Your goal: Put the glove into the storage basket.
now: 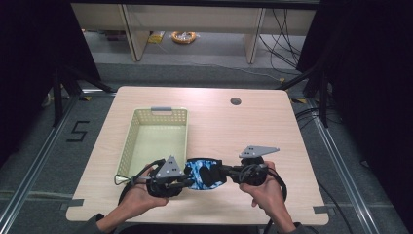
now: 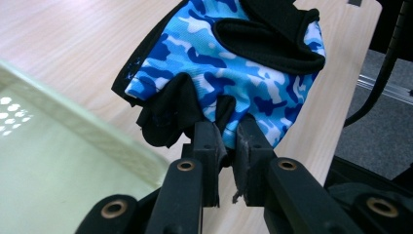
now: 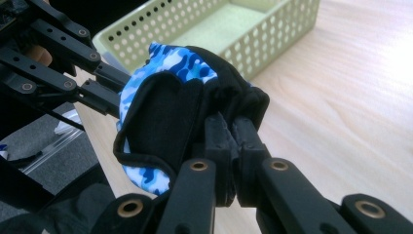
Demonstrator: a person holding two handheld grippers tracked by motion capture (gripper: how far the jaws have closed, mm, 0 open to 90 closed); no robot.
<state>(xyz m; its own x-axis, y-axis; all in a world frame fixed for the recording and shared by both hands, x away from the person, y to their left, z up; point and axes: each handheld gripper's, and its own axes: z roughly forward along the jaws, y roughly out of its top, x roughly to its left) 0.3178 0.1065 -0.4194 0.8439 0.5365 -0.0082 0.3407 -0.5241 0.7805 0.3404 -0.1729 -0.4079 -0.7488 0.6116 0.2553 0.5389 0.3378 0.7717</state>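
**Blue camouflage glove stretched between two grippers**

Hanging off the table as a fingerless glove [image 1: 207, 175] in blue, white and navy camouflage with black trim and a black palm patch. Being pinched at one end by the left gripper [image 2: 228, 134], its jaws closing on the black finger edge, and at the opposite end by the right gripper [image 3: 233, 127], biting bunched black fabric. Spanning the gap between both, slightly sagging and crumpled.

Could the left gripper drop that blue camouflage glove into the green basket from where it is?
Probably yes: the left gripper holds the glove right beside the basket, whose top is open. The right gripper also grips the glove.
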